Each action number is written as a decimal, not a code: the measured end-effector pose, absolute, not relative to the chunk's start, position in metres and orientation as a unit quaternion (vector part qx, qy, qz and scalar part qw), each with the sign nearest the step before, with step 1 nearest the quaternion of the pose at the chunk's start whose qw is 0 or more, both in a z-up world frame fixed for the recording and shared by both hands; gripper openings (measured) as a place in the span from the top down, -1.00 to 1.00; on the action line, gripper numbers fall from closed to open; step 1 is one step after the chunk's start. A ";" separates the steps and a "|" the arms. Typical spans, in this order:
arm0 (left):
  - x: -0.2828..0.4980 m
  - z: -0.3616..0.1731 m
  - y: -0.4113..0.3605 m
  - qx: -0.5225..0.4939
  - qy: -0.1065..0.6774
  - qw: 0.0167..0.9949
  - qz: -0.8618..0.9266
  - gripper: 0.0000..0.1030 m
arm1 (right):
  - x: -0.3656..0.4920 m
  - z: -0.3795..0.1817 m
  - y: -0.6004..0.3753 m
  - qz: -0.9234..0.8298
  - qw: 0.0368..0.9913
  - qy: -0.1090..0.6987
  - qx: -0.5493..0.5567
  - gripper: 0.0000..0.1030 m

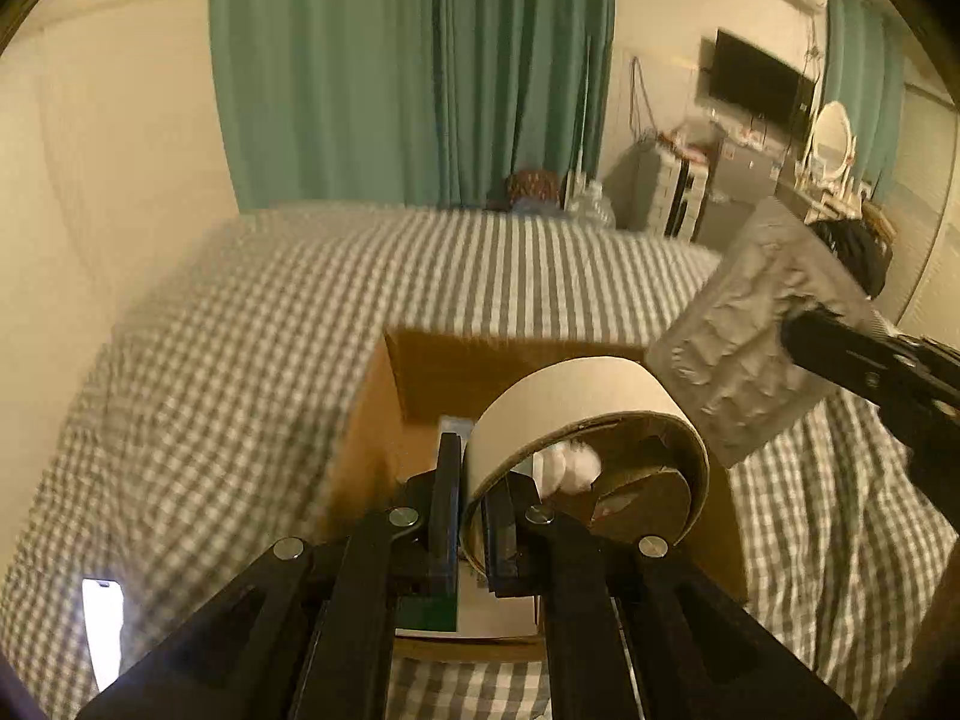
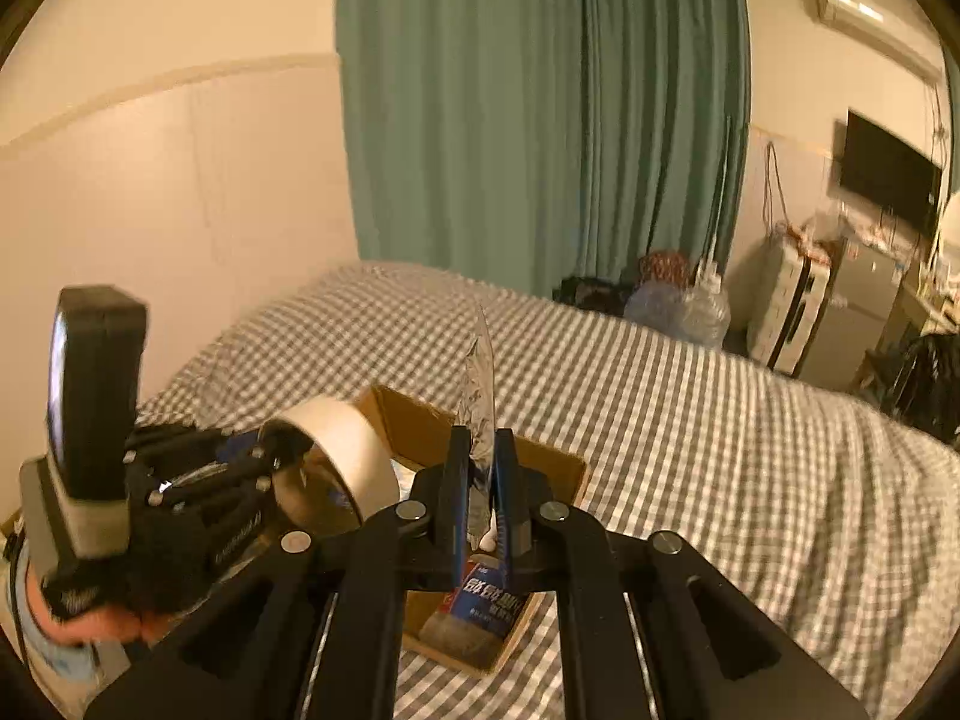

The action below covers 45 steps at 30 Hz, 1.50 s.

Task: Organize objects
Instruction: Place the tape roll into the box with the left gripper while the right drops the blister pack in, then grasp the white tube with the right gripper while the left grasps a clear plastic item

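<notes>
Tape roll (image 1: 576, 414): clamped in left hand-held gripper (image 1: 474, 510), fingers pinching the roll's wall at its 9 o'clock side, one finger outside, one inside the core. Roll stands on edge, held above the cardboard box (image 1: 420, 372), not touching it as far as I can tell. In right wrist view the same roll (image 2: 342, 450) sits at 9 o'clock of the box (image 2: 558, 468), with the left hand-held gripper (image 2: 264, 468) behind it, held by a black-gloved hand (image 2: 138, 558).

Silver foil packet (image 1: 762, 330): clamped in right hand-held gripper (image 2: 483, 480), fingers closed on its lower edge. In right wrist view the packet (image 2: 480, 384) is seen edge-on, sticking straight up toward 12 o'clock. In left wrist view it's at 2 o'clock of the tape roll, flat face toward the camera, tilted, with the right hand-held gripper (image 1: 804, 330) coming in from 3 o'clock. Packet is above the box's right edge, clear of the roll.

Box: open top, sits on the bed (image 1: 240, 330), which has a grey-white check cover. Inside: a blue printed pack (image 2: 489, 600) and something white and fluffy (image 1: 570, 462); can't tell what else.

Surroundings: white phone-like object (image 1: 102, 630) on the bed at 8 o'clock in left wrist view. Green curtain (image 1: 408, 72) at 12 o'clock behind the bed. Wall-mounted TV (image 1: 756, 84) and round mirror (image 1: 831, 132) at 2 o'clock.
</notes>
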<state>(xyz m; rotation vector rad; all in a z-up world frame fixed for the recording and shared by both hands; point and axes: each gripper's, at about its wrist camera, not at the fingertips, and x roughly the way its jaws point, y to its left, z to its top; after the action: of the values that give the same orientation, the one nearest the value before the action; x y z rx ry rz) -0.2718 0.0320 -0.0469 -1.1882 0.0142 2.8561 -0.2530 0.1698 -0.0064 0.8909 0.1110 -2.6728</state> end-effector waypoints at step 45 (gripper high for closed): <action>-0.100 -0.118 -0.019 -0.389 0.009 -0.075 0.918 -0.81 | -0.113 -0.162 0.139 -0.863 0.230 0.085 0.442 -0.46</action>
<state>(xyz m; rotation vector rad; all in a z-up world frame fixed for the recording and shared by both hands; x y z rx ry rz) -0.0999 -0.0190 -0.1181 -1.2844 0.0303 3.0299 -0.1133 0.1392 -0.1618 1.2165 0.2336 -2.3746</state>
